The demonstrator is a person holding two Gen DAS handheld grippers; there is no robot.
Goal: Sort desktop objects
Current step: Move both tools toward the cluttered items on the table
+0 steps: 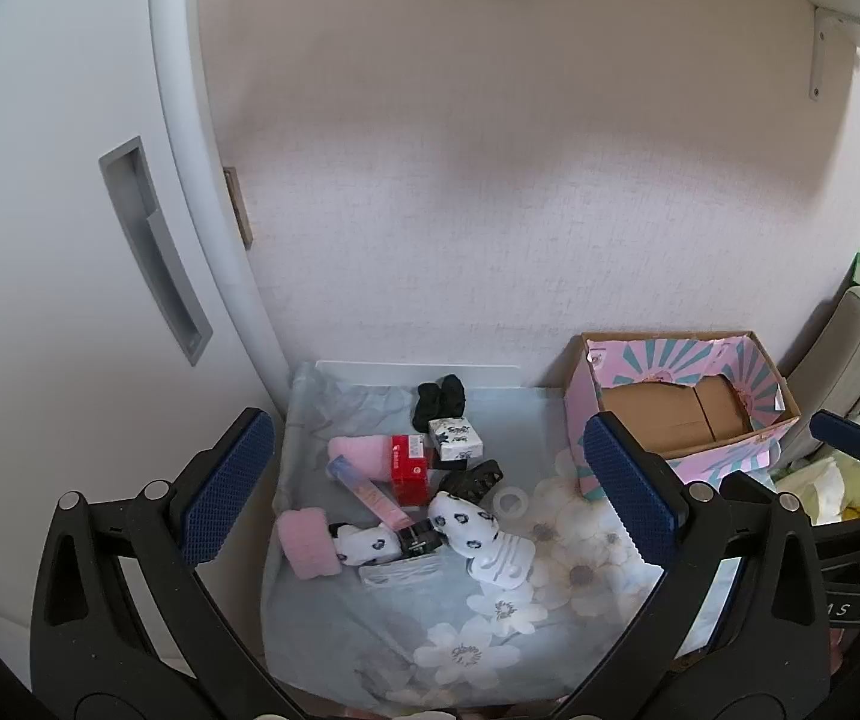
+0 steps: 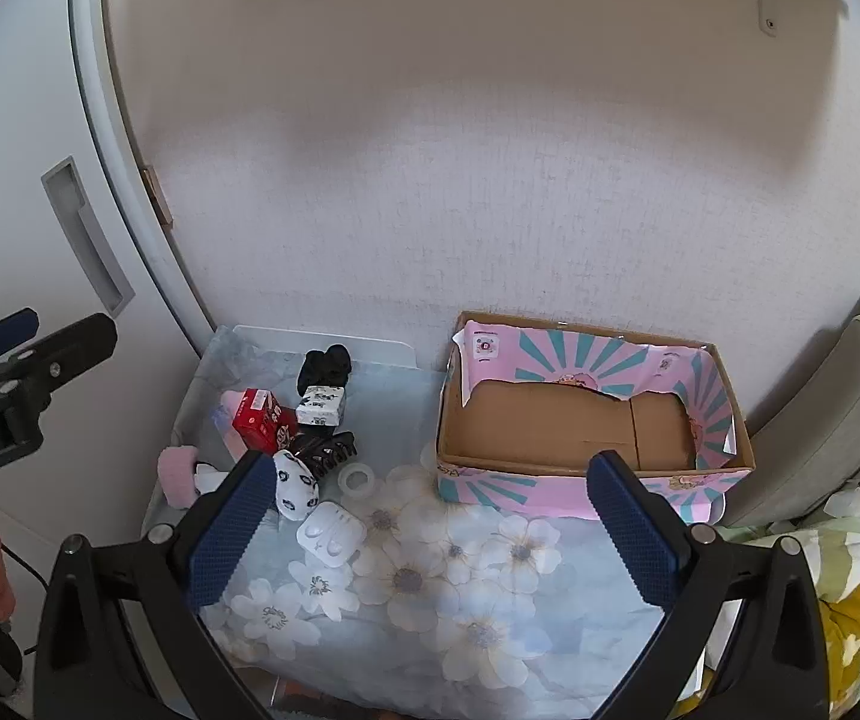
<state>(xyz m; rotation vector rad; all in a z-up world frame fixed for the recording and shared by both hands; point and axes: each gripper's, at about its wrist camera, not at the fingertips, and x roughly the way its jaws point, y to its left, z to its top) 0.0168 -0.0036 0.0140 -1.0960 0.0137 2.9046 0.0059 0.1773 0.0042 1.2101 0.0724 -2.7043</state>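
Both tools hover above the counter (image 2: 490, 630), which is draped in a flowered cloth. The left tool (image 1: 430, 492) is spread wide and holds nothing; the right tool (image 2: 430, 528) likewise gapes wide and bare. The loose objects cluster toward the counter's left side: a red box (image 1: 410, 468), a black hair claw (image 2: 324, 450), spotted socks (image 1: 466, 525), pink rolls (image 1: 306, 543) and a clear tape ring (image 2: 356, 478). The pink cardboard box (image 2: 580, 414) sits at the back right corner against the wall, apart from the cluster.
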